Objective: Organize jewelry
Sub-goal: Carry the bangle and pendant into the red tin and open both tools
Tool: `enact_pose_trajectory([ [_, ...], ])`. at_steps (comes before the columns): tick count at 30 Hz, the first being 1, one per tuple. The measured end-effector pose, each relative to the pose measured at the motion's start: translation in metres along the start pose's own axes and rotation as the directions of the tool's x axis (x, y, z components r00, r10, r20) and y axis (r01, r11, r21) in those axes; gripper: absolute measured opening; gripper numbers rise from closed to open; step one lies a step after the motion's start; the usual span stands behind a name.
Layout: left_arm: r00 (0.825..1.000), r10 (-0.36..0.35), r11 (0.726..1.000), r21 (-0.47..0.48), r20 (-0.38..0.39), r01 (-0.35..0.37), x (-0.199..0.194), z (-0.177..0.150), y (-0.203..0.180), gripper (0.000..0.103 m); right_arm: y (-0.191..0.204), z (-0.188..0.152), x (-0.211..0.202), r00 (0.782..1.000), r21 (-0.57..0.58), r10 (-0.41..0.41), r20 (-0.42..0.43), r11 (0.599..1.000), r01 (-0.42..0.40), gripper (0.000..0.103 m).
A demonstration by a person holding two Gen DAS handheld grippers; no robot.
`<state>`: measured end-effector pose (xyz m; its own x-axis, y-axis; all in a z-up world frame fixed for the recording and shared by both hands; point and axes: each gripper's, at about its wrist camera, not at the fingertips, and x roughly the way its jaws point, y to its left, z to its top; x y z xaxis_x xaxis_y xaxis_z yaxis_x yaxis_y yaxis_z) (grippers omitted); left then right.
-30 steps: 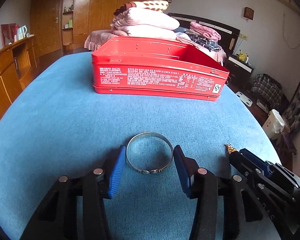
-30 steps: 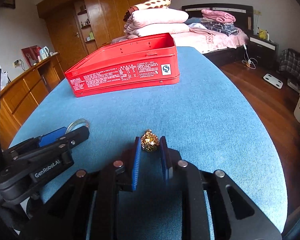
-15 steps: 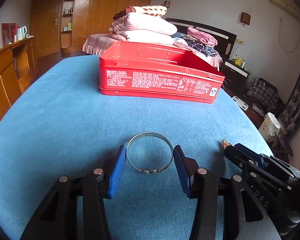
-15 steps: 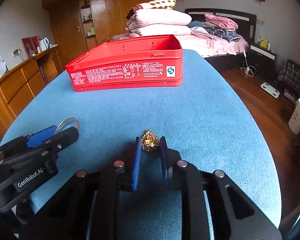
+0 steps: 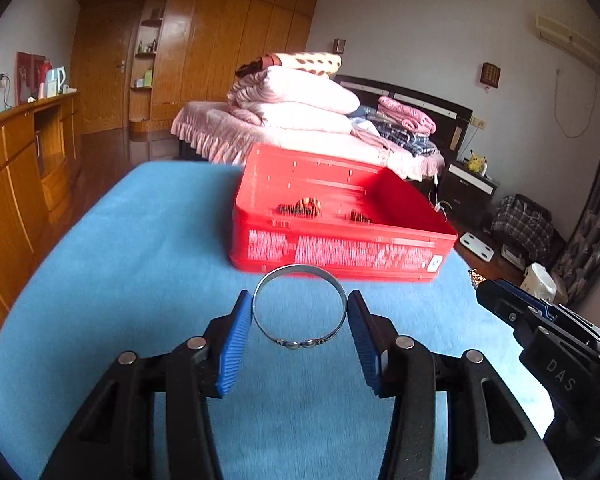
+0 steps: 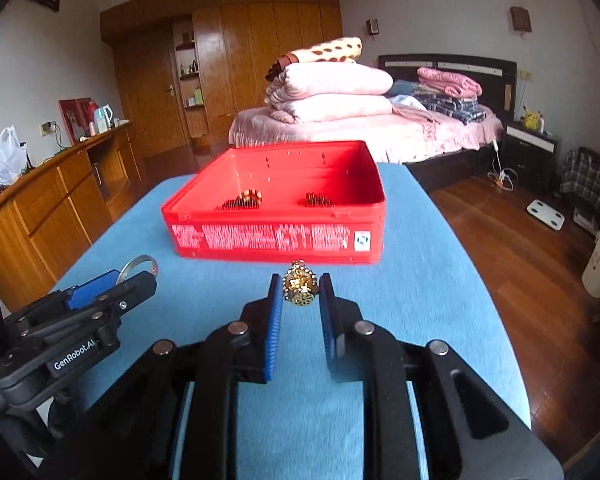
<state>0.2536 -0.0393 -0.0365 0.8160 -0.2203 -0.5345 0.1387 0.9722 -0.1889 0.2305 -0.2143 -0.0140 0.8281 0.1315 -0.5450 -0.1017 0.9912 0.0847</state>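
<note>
My left gripper (image 5: 300, 304) is shut on a silver bangle (image 5: 299, 306) and holds it in the air above the blue table. My right gripper (image 6: 301, 286) is shut on a gold ornament (image 6: 300, 286), also lifted. An open red tin box (image 5: 340, 216) stands ahead on the table; it also shows in the right wrist view (image 6: 276, 200). Inside it lie a brown beaded piece (image 6: 246, 198) and a dark beaded piece (image 6: 318, 199). The left gripper with the bangle shows at the left of the right wrist view (image 6: 136, 268).
The blue table (image 6: 420, 288) falls off at its right edge to a wooden floor. A wooden cabinet (image 6: 60, 200) stands to the left. A bed with folded bedding (image 6: 332, 92) is behind the box.
Both grippers have risen from the table with the bangle and the gold ornament in them. The inside of the red box has come into view.
</note>
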Motion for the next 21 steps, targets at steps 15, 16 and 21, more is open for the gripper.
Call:
enact_pose_trajectory([
  [15,0.994,-0.005,1.0,0.026,0.105,0.002,0.048,0.088,-0.011,0.048,-0.008,0.078,0.054,0.997,-0.016,-0.006,0.079,1.0,0.007,0.017],
  [16,0.995,-0.004,1.0,0.027,0.101,0.001,0.055,0.092,-0.011,0.048,-0.009,0.081,0.061,0.997,-0.017,-0.006,0.075,1.0,0.007,0.017],
  [21,0.998,-0.007,0.999,0.04,0.055,0.004,0.098,0.104,-0.01,0.049,-0.016,0.091,0.094,0.999,0.0,0.007,0.046,1.0,-0.007,0.023],
])
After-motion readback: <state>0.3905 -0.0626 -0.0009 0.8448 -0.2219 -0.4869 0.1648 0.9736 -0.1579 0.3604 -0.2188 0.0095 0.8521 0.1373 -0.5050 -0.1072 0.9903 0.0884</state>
